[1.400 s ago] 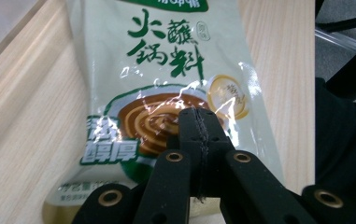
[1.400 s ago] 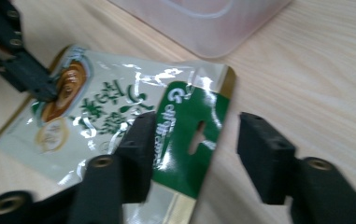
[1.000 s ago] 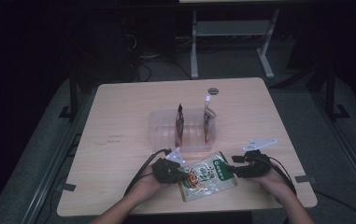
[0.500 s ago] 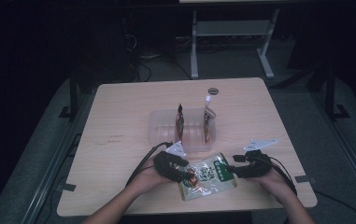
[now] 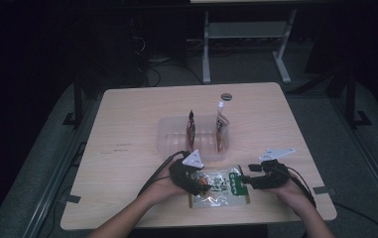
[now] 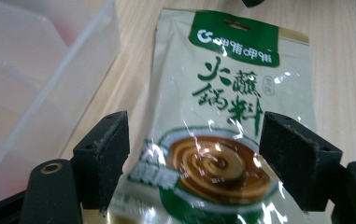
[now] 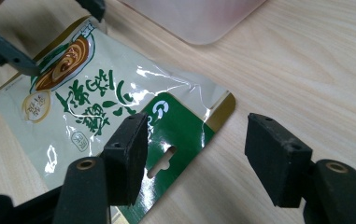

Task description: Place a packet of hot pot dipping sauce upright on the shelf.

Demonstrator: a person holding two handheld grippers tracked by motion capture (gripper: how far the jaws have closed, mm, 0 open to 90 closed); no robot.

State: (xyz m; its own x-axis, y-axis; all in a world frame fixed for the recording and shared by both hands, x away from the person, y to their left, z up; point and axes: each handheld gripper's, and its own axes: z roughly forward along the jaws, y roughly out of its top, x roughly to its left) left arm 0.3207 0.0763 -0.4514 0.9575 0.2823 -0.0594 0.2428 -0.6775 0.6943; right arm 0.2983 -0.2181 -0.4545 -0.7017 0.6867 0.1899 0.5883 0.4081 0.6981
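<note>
A flat sauce packet point(image 5: 220, 186) with a green header and a brown swirl picture lies near the table's front edge. My left gripper point(image 5: 196, 184) hovers over its swirl end with both jaws spread wide either side of the packet point(image 6: 213, 121). My right gripper point(image 5: 243, 181) is open at the green header end point(image 7: 175, 135), one jaw over the header, the other over bare wood. Neither gripper holds the packet. A clear plastic bin point(image 5: 171, 136) behind it holds two upright packets point(image 5: 191, 130), point(image 5: 221, 130).
A small dark round disc point(image 5: 226, 96) lies on the wooden table point(image 5: 127, 119) beyond the bin. The bin's translucent wall point(image 6: 35, 79) stands close at the left gripper's left side. Metal desk legs point(image 5: 206, 44) and cables are on the floor behind.
My left hand has shifted right and forward, so its gripper now sits over the packet's swirl end. The right gripper has barely moved.
</note>
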